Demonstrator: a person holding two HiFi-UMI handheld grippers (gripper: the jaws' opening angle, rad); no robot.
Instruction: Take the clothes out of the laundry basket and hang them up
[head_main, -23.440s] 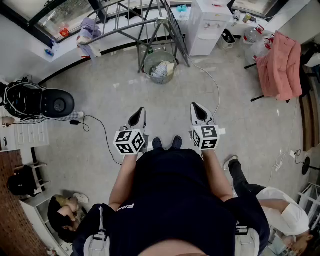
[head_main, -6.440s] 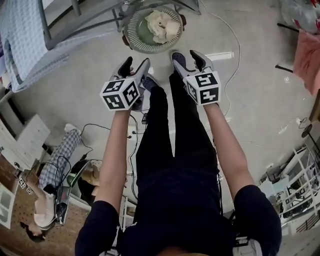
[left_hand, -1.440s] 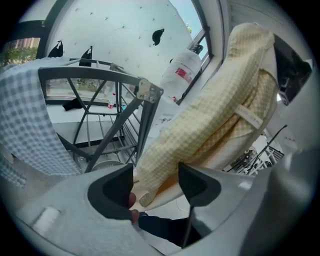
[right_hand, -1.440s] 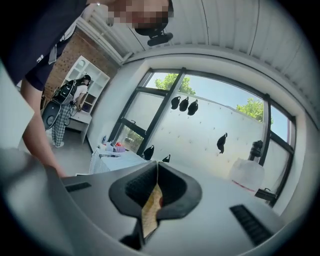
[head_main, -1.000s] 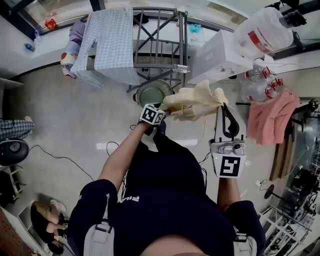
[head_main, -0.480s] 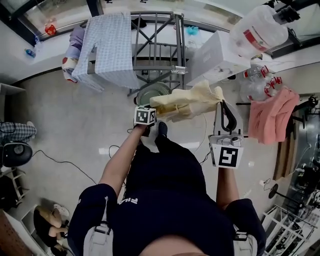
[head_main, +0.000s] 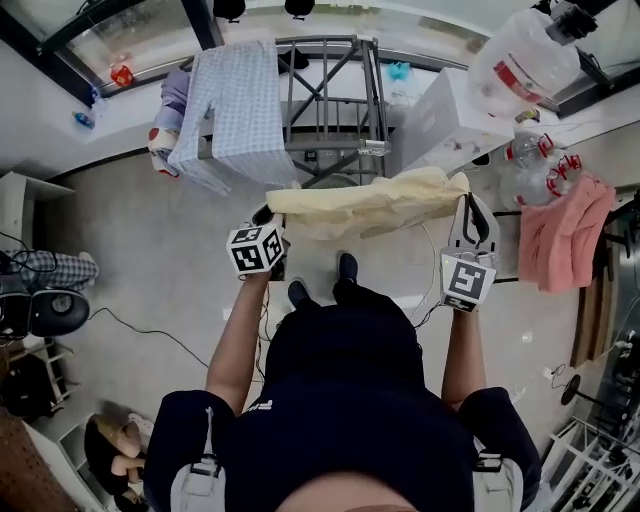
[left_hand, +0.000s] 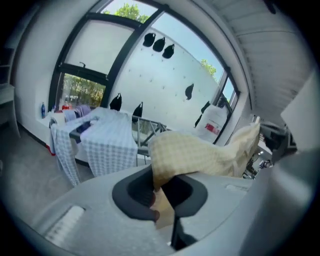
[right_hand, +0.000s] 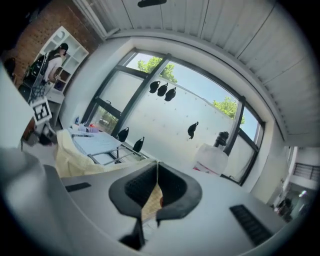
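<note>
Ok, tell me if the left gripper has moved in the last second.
Yes. The left gripper rose and swung left, clear of the drying rack, stretching the yellow garment.

A white water dispenser (head_main: 440, 120) stands against the window wall. A large clear bottle (head_main: 515, 55) with a red label shows next to it. A black cable (head_main: 150, 335) lies across the floor (head_main: 130, 260).

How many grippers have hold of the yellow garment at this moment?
2. The left gripper is shut on the left end of the yellow garment, and the right gripper is shut on its right end, with the cloth stretched between them. Neither grip is hidden.
</note>
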